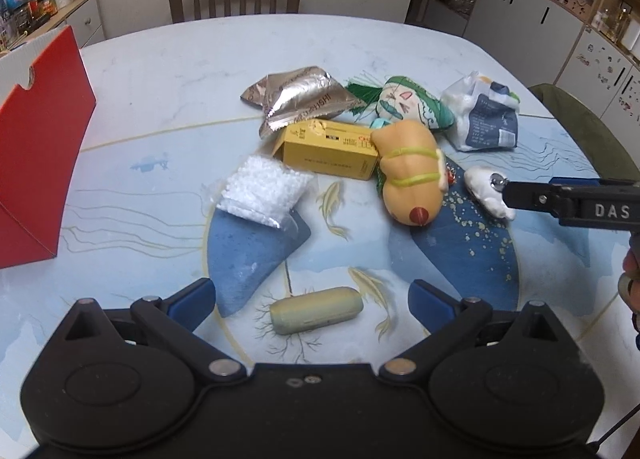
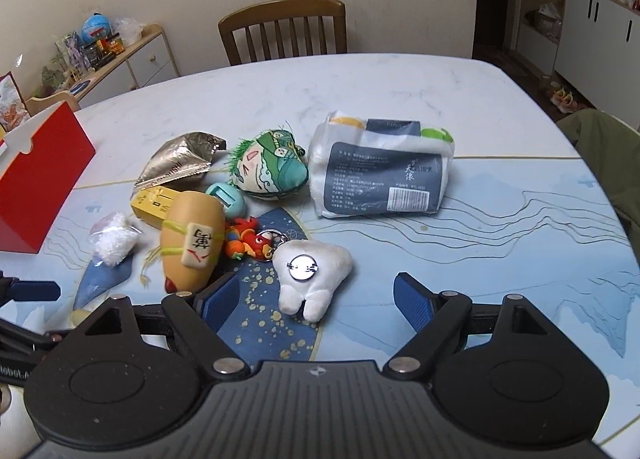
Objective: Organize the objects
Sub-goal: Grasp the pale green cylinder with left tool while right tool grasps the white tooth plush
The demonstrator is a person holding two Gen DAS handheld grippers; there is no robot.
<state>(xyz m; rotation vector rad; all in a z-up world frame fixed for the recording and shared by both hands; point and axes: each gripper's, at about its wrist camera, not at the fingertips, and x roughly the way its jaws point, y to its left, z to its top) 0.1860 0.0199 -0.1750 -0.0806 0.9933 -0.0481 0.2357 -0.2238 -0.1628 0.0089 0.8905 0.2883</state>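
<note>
Left claw (image 1: 312,301) apart, straddling pale green cylinder (image 1: 316,310) on counter (image 1: 160,71); right claw (image 2: 316,299) apart, around white tooth plush (image 2: 312,279)

Round painted table (image 1: 160,71): red box (image 1: 36,163) at 9 o'clock, toy pile (image 1: 408,167) center, green roll (image 1: 316,311) at 6.

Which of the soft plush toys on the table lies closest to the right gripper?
The white tooth-shaped plush, lying between the open right gripper fingers; the orange plush and green-haired plush lie farther.
</note>
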